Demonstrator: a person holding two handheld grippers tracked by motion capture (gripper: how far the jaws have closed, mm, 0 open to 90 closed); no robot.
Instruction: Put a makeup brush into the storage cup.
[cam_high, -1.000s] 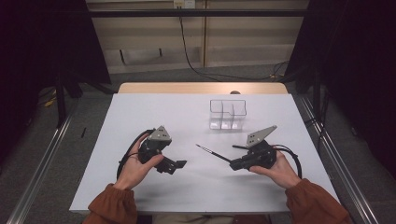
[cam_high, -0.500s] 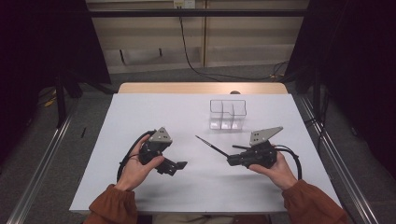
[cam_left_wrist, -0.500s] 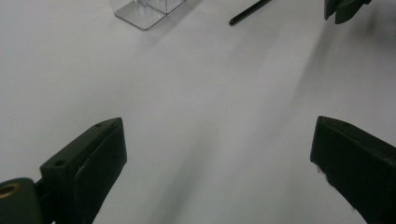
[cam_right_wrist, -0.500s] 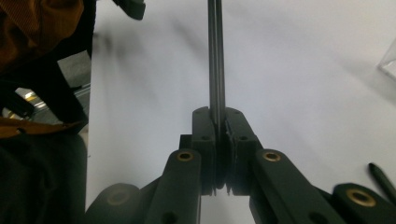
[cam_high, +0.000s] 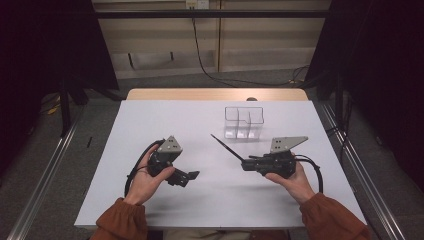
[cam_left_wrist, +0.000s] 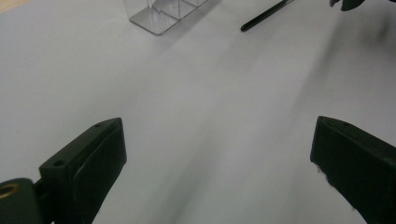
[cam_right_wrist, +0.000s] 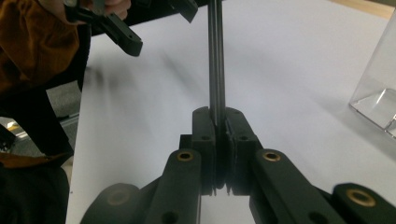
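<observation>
**One black stick clamped, one clear box waiting**

No brand, label or writing is legible. Two grippers work over the white table (cam_high: 150, 120). The right gripper (cam_right_wrist: 219, 122) is clamped on one thin black stick (cam_high: 226, 147), held above the table and pointing toward the far left. The left gripper (cam_left_wrist: 219, 154) has its jaws wide apart, holding nothing. One clear plastic compartment box (cam_high: 244, 121) stands just beyond the stick's tip.
</observation>
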